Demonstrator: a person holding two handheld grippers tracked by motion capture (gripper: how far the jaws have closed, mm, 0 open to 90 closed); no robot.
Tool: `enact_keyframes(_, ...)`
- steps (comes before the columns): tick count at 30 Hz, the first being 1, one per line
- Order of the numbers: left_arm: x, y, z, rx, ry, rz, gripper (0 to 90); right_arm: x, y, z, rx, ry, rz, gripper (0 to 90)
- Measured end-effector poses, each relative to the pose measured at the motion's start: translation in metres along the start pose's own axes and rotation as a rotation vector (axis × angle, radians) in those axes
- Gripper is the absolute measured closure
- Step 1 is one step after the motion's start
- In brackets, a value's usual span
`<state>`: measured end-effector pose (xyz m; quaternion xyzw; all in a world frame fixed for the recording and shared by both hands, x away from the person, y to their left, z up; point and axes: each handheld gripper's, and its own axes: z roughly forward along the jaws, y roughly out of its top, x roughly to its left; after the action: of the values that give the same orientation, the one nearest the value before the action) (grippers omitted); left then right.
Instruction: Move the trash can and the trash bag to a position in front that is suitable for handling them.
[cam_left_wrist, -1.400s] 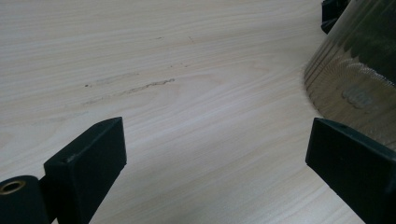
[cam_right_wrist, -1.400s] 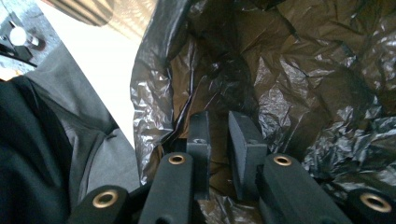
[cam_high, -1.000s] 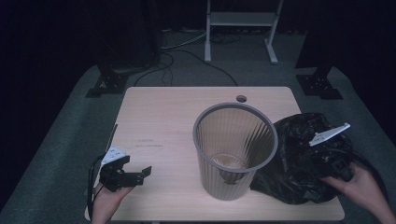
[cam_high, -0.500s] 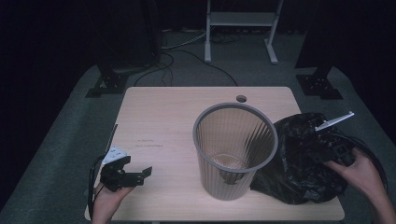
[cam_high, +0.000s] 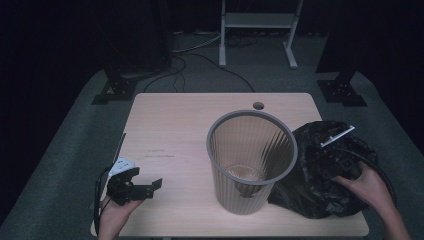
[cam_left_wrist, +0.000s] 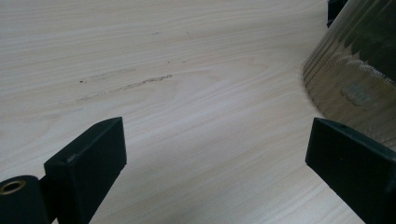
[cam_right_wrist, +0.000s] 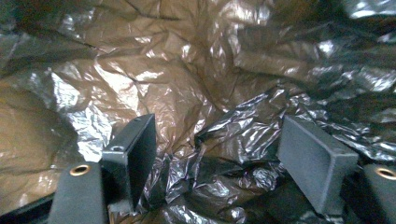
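1. Since the earlier frame, right gripper (cam_high: 334, 159) has sunk onto the black plastic bag (cam_high: 320, 190), its fingers (cam_right_wrist: 133, 149) just spread apart, crumpled bag between them, ungripped.
2. Left gripper (cam_high: 145, 188) rests released on the desk (cam_high: 190, 130); wastebasket (cam_high: 251, 165) sits beyond its right finger.

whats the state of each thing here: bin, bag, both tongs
bin: upright on the table, unlined, near empty
bag: black, crumpled in a heap right of the bin, touching it
left tongs: open, over bare table, holding nothing
right tongs: jaws just opened, wide apart, bag folds between them, not pinched
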<state>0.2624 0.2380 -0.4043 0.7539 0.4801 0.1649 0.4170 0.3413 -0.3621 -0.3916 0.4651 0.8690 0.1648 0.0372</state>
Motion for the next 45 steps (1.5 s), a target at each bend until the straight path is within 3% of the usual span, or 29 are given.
enact_keyframes(18, 0.003, -0.002, 0.001, 0.001, 0.0, -0.007, 4.3, 0.007, 0.003, 0.041, 0.052, -0.024, -0.029, 28.9)
enact_keyframes(21, 0.003, -0.002, 0.0, 0.001, 0.001, -0.006, 4.3, 0.007, 0.0, 0.049, 0.046, -0.02, -0.052, 29.5)
enact_keyframes(33, 0.0, -0.001, 0.002, 0.006, -0.001, 0.002, 4.4, 0.009, -0.009, 0.059, 0.031, -0.02, -0.05, 31.3)
enact_keyframes(38, 0.0, -0.001, 0.003, 0.007, -0.002, 0.003, 4.4, 0.014, -0.01, 0.06, 0.033, -0.066, -0.09, 36.4)
enact_keyframes(45, 0.001, -0.003, 0.006, 0.02, -0.005, 0.001, 4.4, 0.018, -0.011, 0.059, 0.008, -0.059, -0.102, 48.6)
